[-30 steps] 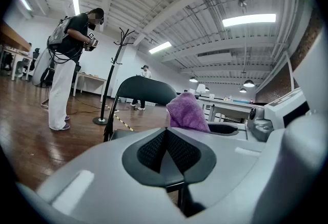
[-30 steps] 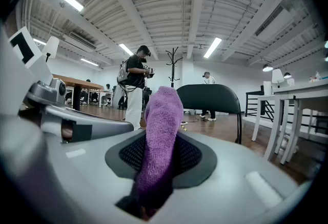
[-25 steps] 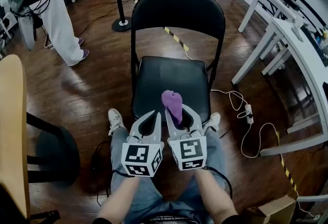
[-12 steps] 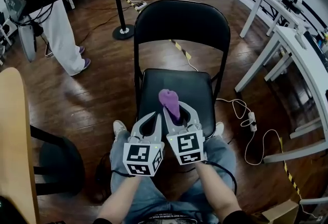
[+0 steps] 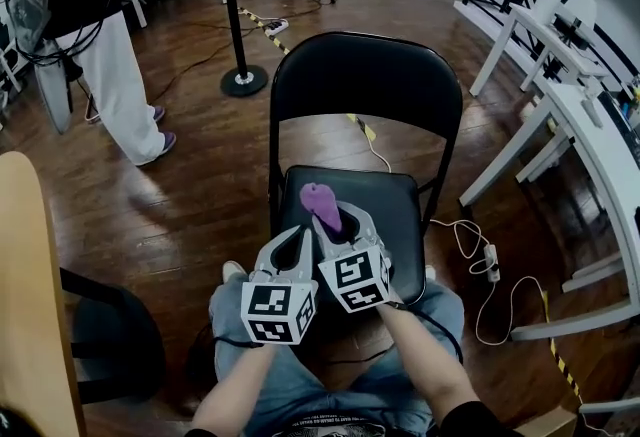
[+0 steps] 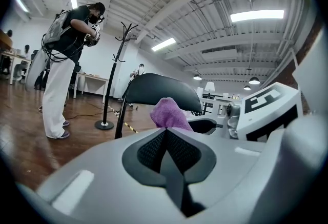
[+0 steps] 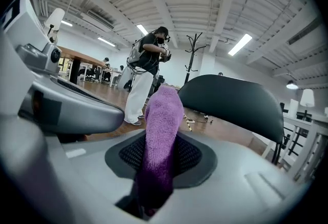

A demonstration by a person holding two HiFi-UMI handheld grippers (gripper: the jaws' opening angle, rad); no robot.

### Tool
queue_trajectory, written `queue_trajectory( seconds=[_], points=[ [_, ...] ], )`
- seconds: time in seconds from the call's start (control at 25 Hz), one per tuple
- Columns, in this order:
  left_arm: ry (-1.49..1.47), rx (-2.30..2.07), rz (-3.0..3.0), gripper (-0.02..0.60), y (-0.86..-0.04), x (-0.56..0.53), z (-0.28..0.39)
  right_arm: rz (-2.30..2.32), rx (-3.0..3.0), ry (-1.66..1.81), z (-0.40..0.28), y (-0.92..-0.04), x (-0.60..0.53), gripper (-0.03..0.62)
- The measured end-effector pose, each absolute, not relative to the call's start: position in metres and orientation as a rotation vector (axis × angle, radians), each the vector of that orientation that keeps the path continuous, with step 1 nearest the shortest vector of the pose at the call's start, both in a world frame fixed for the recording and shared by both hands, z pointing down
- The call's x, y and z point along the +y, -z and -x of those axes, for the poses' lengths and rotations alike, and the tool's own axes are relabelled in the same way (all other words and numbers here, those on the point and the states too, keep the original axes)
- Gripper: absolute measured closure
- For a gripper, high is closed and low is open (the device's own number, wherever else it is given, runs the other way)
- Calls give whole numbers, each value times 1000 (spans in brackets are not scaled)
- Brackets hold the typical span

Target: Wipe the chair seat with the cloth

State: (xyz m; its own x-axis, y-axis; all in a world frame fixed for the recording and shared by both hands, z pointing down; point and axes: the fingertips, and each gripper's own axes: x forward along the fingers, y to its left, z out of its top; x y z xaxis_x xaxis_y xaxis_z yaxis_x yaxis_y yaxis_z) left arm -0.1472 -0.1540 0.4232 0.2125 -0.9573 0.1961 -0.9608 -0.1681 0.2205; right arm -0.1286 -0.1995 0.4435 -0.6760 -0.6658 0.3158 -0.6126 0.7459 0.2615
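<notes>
A black folding chair stands in front of me, its seat (image 5: pixel 385 200) bare and its backrest (image 5: pixel 365 75) upright. My right gripper (image 5: pixel 338 222) hovers over the seat's front part, shut on a purple cloth (image 5: pixel 320 200) that sticks up from between its jaws. In the right gripper view the cloth (image 7: pixel 161 136) fills the gap between the pads, with the chair backrest (image 7: pixel 233 102) behind. My left gripper (image 5: pixel 300 240) hangs just left of it at the seat's front left corner, jaws pressed together with nothing held. The left gripper view shows the cloth (image 6: pixel 169 114) beyond its tips.
A person in white trousers (image 5: pixel 115 75) stands at the far left. A coat stand base (image 5: pixel 243 80) sits behind the chair. White tables (image 5: pixel 590 135) line the right side, with a cable and power strip (image 5: pixel 490 260) on the wooden floor. A wooden tabletop (image 5: pixel 30 305) is at my left.
The view has shifted so the chair sits lower and nearer. Both grippers, still side by side, have moved a little forward over the seat's front edge, the cloth still held.
</notes>
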Motion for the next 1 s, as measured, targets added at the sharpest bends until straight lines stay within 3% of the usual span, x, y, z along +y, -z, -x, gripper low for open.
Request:
queue_trajectory(
  seconds=[0.56, 1.0],
  points=[
    [-35, -1822, -2113, 577, -442, -196, 206, -666, -2283, 441, 186, -517, -301, 482],
    [-84, -1815, -2063, 577, -472, -200, 223, -568, -2070, 480, 192, -604, -366, 482]
  ],
)
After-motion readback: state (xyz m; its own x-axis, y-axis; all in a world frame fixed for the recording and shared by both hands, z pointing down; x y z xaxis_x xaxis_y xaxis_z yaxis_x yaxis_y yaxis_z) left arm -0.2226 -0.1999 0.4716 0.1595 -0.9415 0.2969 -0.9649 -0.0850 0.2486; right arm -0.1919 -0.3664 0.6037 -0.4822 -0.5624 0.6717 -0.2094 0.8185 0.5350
